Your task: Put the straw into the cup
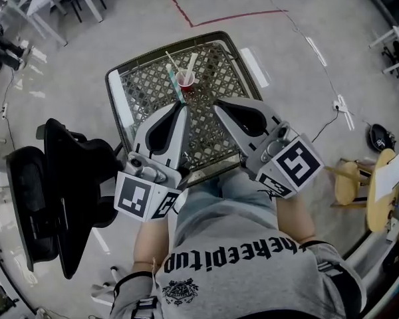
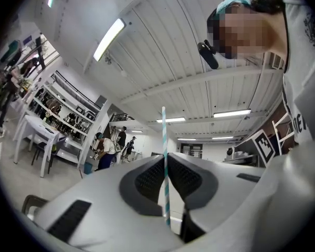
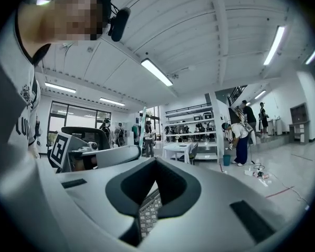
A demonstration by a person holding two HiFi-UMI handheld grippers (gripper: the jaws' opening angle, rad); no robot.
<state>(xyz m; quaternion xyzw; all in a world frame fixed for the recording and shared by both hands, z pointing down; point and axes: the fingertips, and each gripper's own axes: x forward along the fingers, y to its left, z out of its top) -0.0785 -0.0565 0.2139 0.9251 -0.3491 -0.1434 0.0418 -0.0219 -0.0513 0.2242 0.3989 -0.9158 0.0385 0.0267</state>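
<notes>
A small red cup (image 1: 185, 80) stands on the far part of a metal lattice table (image 1: 143, 85), with a white straw (image 1: 191, 62) leaning out of it. My left gripper (image 1: 183, 105) is shut on a teal-striped straw (image 1: 175, 78), which reaches past the jaws beside the cup's left. In the left gripper view that straw (image 2: 164, 140) stands upright, pinched between the jaws. My right gripper (image 1: 217, 107) is shut on nothing, just right of the left one and nearer than the cup. The right gripper view shows the lattice table (image 3: 148, 211) below the joined jaws.
A black office chair (image 1: 60, 178) stands close to the table's left. A wooden stool (image 1: 349, 181) and a round wooden table (image 1: 379, 191) are at the right. Red tape lines (image 1: 206, 20) mark the floor beyond. Several people (image 3: 240, 138) stand far off by shelves.
</notes>
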